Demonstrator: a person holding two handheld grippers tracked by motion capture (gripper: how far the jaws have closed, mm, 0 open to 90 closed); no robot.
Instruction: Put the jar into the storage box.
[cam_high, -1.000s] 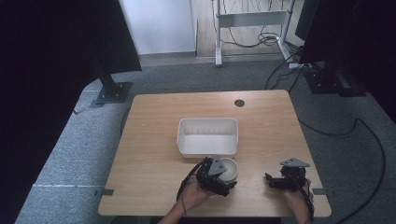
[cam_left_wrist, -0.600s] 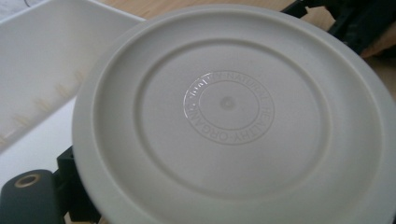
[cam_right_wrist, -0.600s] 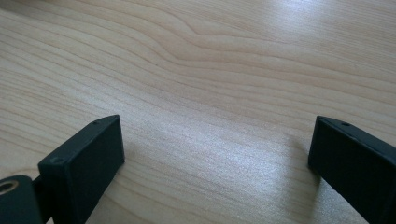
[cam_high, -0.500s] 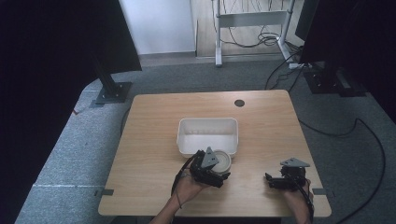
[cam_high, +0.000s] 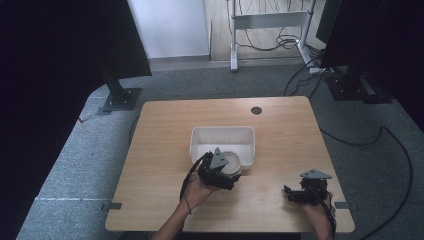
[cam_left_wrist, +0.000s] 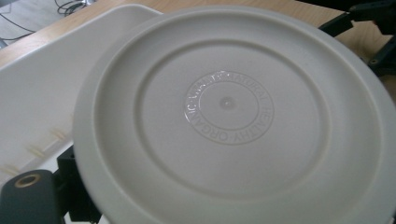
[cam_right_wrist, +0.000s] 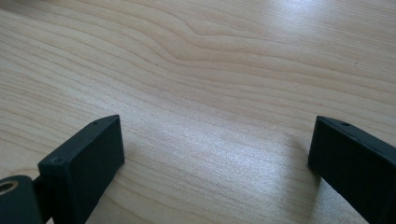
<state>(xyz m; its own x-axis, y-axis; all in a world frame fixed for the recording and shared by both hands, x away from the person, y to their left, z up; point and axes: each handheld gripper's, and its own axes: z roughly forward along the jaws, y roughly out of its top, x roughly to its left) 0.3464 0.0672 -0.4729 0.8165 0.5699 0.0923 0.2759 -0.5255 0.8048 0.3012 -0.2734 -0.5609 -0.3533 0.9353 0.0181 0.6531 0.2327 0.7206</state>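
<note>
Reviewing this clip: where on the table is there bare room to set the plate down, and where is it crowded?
Bare wood lies left of the white bin, right of it toward the table edge, and along the far edge by the cable hole. It is crowded at the bin's near rim, where the left tongs hold the plate. The right tongs rest open at the near right corner.
</note>
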